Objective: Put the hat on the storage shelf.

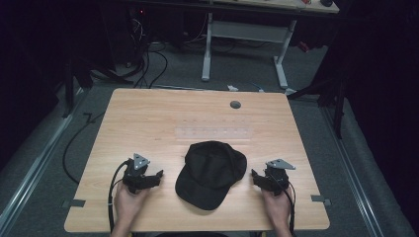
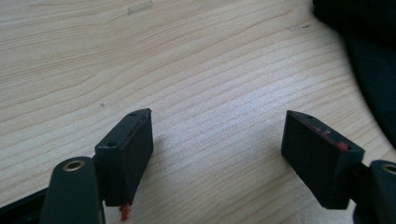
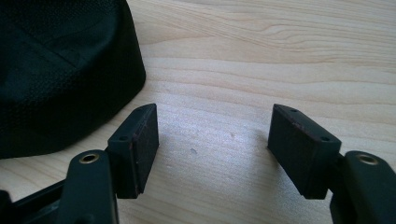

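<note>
The soft, light black fabric baseball cap [image 1: 211, 173] probably grips best at its stiffer six-o'clock brim, between the left gripper [image 1: 157, 175] and right gripper [image 1: 254, 176], both wide open and empty.

Pale wood, black cloth, matt black jaws.
The tabletop [image 1: 148, 118] looks like light wood with a smooth, faintly shiny grain; the cap [image 1: 211, 173] at lower centre is black woven cloth, matt; the gripper jaws look like matt black plastic, red-smudged in the left gripper view.
</note>
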`<state>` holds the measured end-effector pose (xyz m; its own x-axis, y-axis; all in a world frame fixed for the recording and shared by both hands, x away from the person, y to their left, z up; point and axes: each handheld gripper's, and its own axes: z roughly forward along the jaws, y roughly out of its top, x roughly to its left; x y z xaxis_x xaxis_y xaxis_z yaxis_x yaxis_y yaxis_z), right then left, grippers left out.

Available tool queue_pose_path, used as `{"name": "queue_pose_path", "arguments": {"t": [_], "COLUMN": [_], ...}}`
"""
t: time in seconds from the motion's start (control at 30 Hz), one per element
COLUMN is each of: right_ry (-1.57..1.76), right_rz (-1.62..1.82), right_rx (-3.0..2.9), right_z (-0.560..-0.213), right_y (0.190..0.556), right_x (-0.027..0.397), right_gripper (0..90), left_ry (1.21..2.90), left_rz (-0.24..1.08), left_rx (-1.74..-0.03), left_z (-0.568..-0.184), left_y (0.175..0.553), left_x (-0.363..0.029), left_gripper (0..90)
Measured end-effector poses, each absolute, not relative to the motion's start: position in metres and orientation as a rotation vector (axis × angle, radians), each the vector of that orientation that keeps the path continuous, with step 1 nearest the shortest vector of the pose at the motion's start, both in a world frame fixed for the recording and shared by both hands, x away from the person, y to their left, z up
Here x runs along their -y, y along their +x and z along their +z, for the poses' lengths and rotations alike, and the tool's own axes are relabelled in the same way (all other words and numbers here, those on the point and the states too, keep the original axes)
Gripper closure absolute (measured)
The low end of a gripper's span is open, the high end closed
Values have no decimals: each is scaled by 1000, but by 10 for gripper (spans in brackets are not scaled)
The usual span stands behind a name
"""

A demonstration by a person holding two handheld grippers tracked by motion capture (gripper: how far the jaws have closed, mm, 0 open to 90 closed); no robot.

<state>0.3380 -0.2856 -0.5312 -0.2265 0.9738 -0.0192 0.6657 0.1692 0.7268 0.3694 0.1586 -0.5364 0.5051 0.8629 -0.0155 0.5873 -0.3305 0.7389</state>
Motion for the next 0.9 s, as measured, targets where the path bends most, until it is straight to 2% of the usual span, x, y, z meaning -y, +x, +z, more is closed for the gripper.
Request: {"name": "queue_pose_path", "arguments": {"t": [0.9], "right_ry": [1557], "right_rz": [835], "right_rx": [-1955], "right_z": [-531], "right_y": [339], "right_x": [287], "right_gripper": [352], "left_ry": [2047], "left_rz": [504], "left_rx": [-1186], "left_z": [-536], "left_y": [369], "left_x": [-158], "left_gripper": [253]}}
